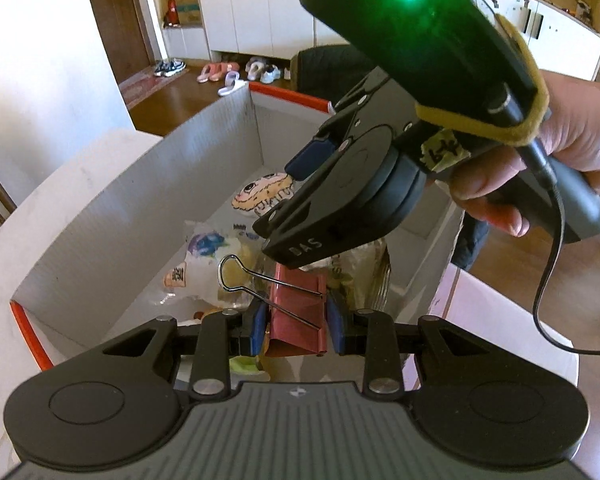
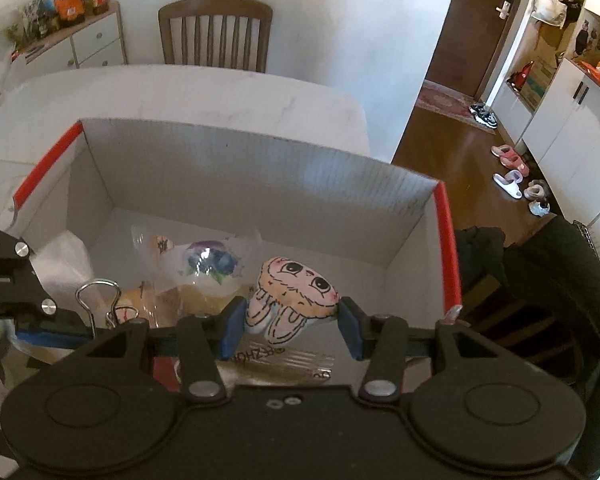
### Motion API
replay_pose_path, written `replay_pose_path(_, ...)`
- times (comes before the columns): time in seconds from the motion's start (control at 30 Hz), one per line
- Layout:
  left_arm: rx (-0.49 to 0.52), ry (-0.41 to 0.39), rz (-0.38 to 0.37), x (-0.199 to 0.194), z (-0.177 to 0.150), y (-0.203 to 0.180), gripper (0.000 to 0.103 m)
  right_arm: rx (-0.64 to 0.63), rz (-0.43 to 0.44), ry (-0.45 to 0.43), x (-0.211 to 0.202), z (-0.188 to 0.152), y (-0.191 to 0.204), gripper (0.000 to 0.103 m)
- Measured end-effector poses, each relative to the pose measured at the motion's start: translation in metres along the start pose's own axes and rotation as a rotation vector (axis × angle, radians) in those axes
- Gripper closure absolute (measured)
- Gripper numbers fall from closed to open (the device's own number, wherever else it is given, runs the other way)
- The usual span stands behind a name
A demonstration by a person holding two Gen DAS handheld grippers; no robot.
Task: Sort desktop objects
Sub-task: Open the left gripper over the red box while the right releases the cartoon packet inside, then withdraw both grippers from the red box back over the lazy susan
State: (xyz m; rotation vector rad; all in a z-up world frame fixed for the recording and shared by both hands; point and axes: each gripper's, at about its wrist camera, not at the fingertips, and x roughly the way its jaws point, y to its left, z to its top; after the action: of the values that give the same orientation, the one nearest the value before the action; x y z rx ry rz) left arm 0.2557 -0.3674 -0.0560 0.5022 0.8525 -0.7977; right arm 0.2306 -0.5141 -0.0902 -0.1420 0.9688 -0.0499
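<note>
A white cardboard box (image 1: 140, 208) with red rim strips stands open on the table. My left gripper (image 1: 296, 320) is shut on a pink-red binder clip (image 1: 296, 304) above the box, its wire handles pointing left. In the right wrist view my right gripper (image 2: 291, 312) is shut on a cartoon bunny toy (image 2: 296, 284), ears hanging down, over the box (image 2: 240, 184). The left wrist view shows the right gripper (image 1: 278, 204) close above mine, with the bunny toy (image 1: 260, 196) at its tips. The clip's handles (image 2: 98, 300) show at the left of the right wrist view.
Snack bags (image 2: 212, 260), a gold packet (image 2: 284, 364) and white paper (image 2: 64, 260) lie in the box. A person's hand (image 1: 572, 140) holds the right gripper, whose cable (image 1: 548, 280) hangs down. A wooden chair (image 2: 216, 36) stands behind the white table (image 2: 180, 88); a dark jacket (image 2: 560, 280) is at right.
</note>
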Motion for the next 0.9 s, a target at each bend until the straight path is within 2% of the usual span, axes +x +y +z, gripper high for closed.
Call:
replay_pose_path(0.43,-0.020,0.019,-0.025,0.003,0.006,0.001,0.073,0.023,-0.002,0.014,0.004,0.000,-0.004,0.052)
replay_pose_path(0.53,-0.020,0.017,-0.033,0.005,0.007,0.001,0.069,0.023,-0.006,0.012,0.004,0.002,-0.005,0.051)
replay_pose_path(0.63,-0.032,0.006,-0.029,0.002,0.006,0.002,0.057,0.027,-0.006,0.008,0.001,0.003,-0.005,0.048)
replay_pose_path(0.9,-0.099,-0.047,-0.027,-0.014,0.004,0.009,0.057,0.041,0.012,-0.026,-0.020,0.000,-0.007,0.043)
